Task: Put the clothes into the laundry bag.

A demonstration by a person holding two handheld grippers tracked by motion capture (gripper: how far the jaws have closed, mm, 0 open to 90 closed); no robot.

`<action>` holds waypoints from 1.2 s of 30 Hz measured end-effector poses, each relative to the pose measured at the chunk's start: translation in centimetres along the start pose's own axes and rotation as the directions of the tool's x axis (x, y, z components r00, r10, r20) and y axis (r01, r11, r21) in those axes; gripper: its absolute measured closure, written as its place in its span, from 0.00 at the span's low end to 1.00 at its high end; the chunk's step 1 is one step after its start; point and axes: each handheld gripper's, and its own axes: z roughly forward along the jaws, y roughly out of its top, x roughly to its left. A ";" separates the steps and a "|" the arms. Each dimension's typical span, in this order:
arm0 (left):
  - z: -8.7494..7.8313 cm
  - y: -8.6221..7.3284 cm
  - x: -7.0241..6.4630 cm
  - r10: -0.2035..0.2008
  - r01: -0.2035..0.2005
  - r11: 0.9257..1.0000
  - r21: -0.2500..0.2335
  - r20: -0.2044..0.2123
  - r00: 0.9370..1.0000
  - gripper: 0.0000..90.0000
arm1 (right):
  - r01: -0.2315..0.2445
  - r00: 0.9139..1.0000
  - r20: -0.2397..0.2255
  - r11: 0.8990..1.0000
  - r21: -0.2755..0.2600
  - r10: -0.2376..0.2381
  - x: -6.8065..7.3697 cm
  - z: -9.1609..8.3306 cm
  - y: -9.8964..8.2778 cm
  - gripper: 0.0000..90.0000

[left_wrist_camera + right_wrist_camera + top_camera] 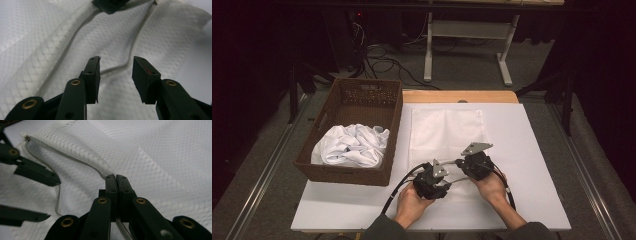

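A white mesh laundry bag (447, 135) is laid flat on the white table top (532, 150), just right of a brown wicker basket (354, 132) in which crumpled white cloth (352, 145) is piled. The basket stands at the left edge of the table top. Both grippers are held low over the near end of the bag, close together.

The left gripper (116, 75) is seen released in the left gripper view: its jaws stand apart above the mesh, and the bag's zipper edge (117, 66) runs across the gap between them without being pinched. In the high view this gripper (432, 182) is held by the left hand (412, 202) at the near left corner of the bag.

The right gripper (116, 178) is clenched on the zipper edge (75, 160) in the right gripper view; the jaws are pressed together, and the fabric is lifted into a ridge that runs away to the far left, where the zipper pull (26, 137) is seen. In the high view the right gripper (474, 165) is held by the right hand (492, 187), just right of the left one.

Cables (382, 62) lie on the floor beyond the table.
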 end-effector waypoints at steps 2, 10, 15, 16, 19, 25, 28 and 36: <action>0.6 0.0 0.3 -0.011 0.011 1.000 0.005 -0.010 1.000 0.65 | -0.006 1.000 -0.004 1.000 -0.004 0.006 0.0 0.0 0.1 1.00; 1.8 -0.3 0.5 0.003 -0.001 0.998 0.058 -0.034 0.999 0.64 | 0.000 1.000 -0.014 1.000 0.009 0.000 -0.3 -0.1 0.2 1.00; 1.9 -0.4 0.5 0.010 -0.008 0.998 0.060 -0.036 0.999 0.64 | -0.022 0.999 -0.027 1.000 0.008 0.023 -0.5 -0.1 0.2 1.00; 1.9 -0.4 0.5 0.011 -0.009 0.998 0.061 -0.036 0.999 0.64 | -0.023 0.999 -0.026 1.000 0.011 0.024 -0.5 -0.1 0.2 1.00; 1.9 -0.4 0.4 0.013 -0.011 0.998 0.058 -0.042 0.999 0.64 | -0.020 0.999 -0.024 0.999 0.028 0.021 -0.4 -0.3 0.4 1.00; 1.9 -0.5 0.4 0.006 -0.004 0.999 0.053 -0.041 0.999 0.64 | -0.049 0.998 -0.035 0.998 0.041 0.050 -1.2 -1.6 1.1 1.00; 1.9 -0.5 0.4 0.005 -0.003 0.999 0.052 -0.041 0.999 0.64 | -0.055 0.998 -0.036 0.997 0.048 0.056 -1.7 -2.1 1.5 1.00; 1.9 -0.5 0.4 0.006 -0.003 0.999 0.052 -0.042 0.999 0.64 | -0.072 0.997 -0.030 0.995 0.066 0.074 -2.5 -2.8 2.8 1.00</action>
